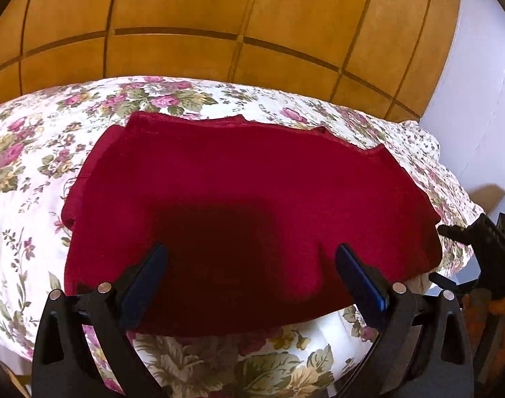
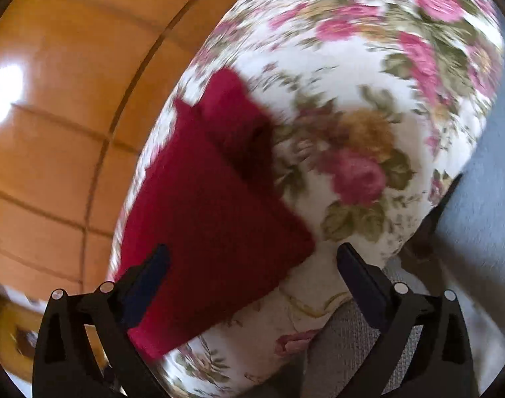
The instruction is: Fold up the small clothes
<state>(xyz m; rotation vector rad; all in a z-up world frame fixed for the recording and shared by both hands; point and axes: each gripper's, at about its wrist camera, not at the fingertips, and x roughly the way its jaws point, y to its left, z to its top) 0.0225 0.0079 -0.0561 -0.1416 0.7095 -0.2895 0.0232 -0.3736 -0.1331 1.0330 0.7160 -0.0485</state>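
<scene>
A red garment is laid out flat on the floral bedspread, folded over at least once: a second layer can be seen peeking out along its left edge and far edge. It sits roughly mid-bed, with its near edge hanging close to the near side of the bedspread. Behind the bed, a wooden panelled wardrobe fills the background, and a pale wall is seen to the right of it.

The left gripper is held just above the near part of the garment, fingers spread wide apart, nothing pinched between them. Whether the fingertips actually touch the cloth can't be told; a dark shadow is thrown on the red fabric right between them.

In the right wrist view everything is tilted and smeared by motion blur. The right gripper is also wide open and nothing is gripped. The garment's corner is seen between and beyond its fingers, lying on the bedspread, with the left finger over the red cloth and the right finger off it, over the bed's edge. Some grey fabric is visible below that edge. The right gripper also shows up in the left view, just off the garment's right corner.
</scene>
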